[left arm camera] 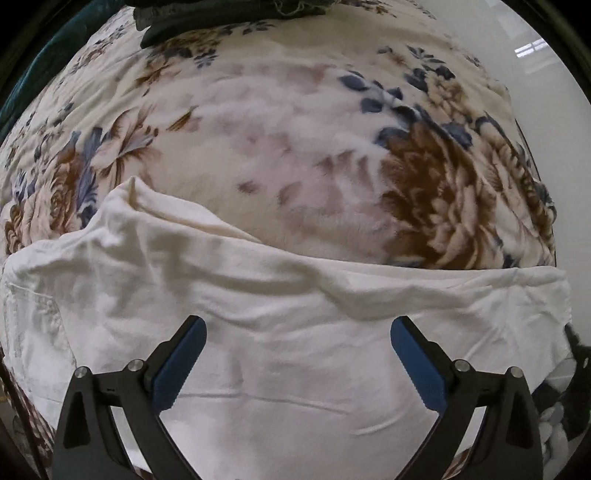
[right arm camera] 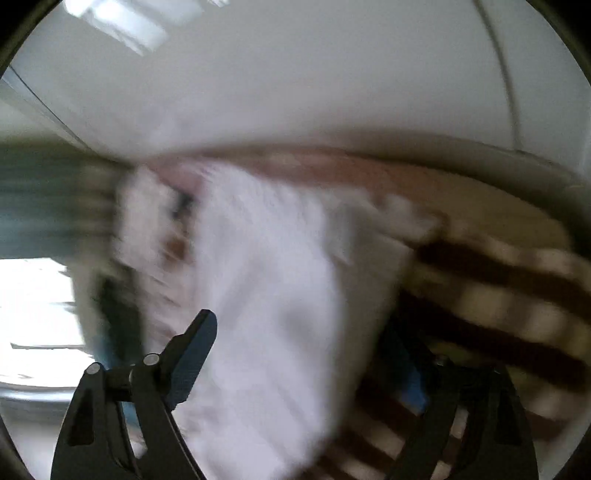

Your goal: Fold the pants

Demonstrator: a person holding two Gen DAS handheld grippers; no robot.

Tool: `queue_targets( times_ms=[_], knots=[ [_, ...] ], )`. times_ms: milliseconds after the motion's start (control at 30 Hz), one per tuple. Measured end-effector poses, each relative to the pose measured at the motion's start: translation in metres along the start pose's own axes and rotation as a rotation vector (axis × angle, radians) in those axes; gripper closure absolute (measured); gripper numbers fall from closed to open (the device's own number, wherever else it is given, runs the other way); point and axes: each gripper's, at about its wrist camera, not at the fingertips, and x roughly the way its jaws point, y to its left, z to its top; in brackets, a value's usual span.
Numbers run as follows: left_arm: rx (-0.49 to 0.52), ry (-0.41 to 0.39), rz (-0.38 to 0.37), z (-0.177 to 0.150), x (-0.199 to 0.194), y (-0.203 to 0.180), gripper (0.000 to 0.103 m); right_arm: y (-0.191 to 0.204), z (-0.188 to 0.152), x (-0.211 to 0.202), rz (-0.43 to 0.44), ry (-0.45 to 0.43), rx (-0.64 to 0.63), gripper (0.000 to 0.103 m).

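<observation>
Through the left wrist camera I look straight down on the white pants (left arm camera: 280, 332), which lie crumpled across the lower half of the view on a fleecy floral blanket (left arm camera: 295, 147) printed with brown and blue flowers. The blanket covers whatever surface is underneath; I cannot tell what that is. My left tongs (left arm camera: 298, 330) hang over the pants with the jaws spread wide, released, and the cloth shows plainly in the gap between the two blue pads (left arm camera: 177, 365); neither pad presses on it. The far edge of the pants runs in a wrinkled fold from left to right, with a raised peak of fabric near the left side. A dark green cloth (left arm camera: 221, 18) lies at the top edge of the blanket, well apart from the pants. A pale wall (left arm camera: 546, 110) fills the right margin.

The right wrist view is badly smeared by motion. I can make out the white pants (right arm camera: 273, 295) as a broad blurred mass in the middle, a brown-and-cream striped stretch of the blanket (right arm camera: 498, 295) to the right, and a pale wall (right arm camera: 295, 74) above. My right tongs (right arm camera: 306, 347) are spread apart, released, with the near finger sharp at lower left and the other one only a dark blur at lower right; nothing is pinched between them.
</observation>
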Motion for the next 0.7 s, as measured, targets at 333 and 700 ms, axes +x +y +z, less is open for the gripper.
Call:
queue_targets(
  times_ms=[333,700],
  knots=[
    [0.053,-0.025,0.003,0.003,-0.018,-0.013,0.001,0.020,0.002,0.028,-0.055,0.036,-0.055,0.094],
    [-0.036,-0.132,-0.054,-0.008,-0.067,0.050,0.001,0.208,-0.101,0.001,-0.225,0.003,-0.564,0.094]
  ],
)
